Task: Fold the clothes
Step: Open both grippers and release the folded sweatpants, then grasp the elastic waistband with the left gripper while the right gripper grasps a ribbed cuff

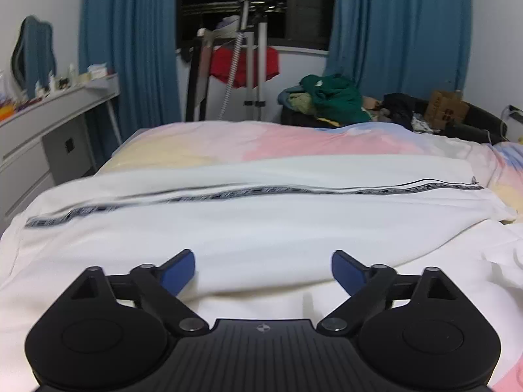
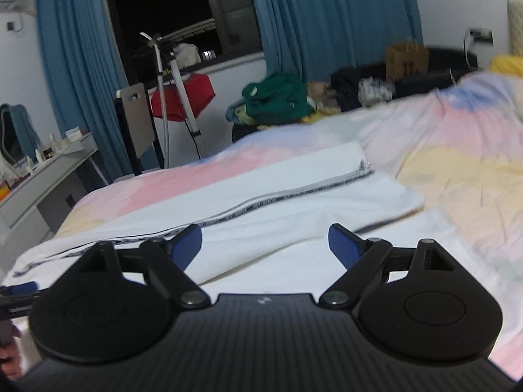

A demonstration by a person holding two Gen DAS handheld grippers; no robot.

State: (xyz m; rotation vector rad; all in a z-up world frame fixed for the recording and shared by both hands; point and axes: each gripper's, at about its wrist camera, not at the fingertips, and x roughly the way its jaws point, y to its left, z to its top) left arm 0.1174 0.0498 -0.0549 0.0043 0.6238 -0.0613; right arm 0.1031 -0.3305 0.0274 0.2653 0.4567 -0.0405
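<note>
White garment (image 1: 261,222), black patterned stripe (image 1: 248,194) along its length: lies flat across the bed (image 1: 202,143), directly ahead of both claws, stretching well past them to either side.
Near folded edge: a rounded fold just beyond the left claw (image 1: 263,272); more white cloth beneath it.
Far edge: straight, bordering pastel bedding.
Right end: visible ahead-right of the right claw (image 2: 264,245), with bare pastel bedding beyond.
Left claw: released, fingers (image 1: 179,271) spread wide, holding nothing, low over the cloth.
Right claw: released, fingers (image 2: 343,245) spread wide, holding nothing.
Grey desk (image 1: 59,107): far ahead-left, beside the bed.
Green clothes pile (image 1: 330,98): far ahead-right, past the bed.
</note>
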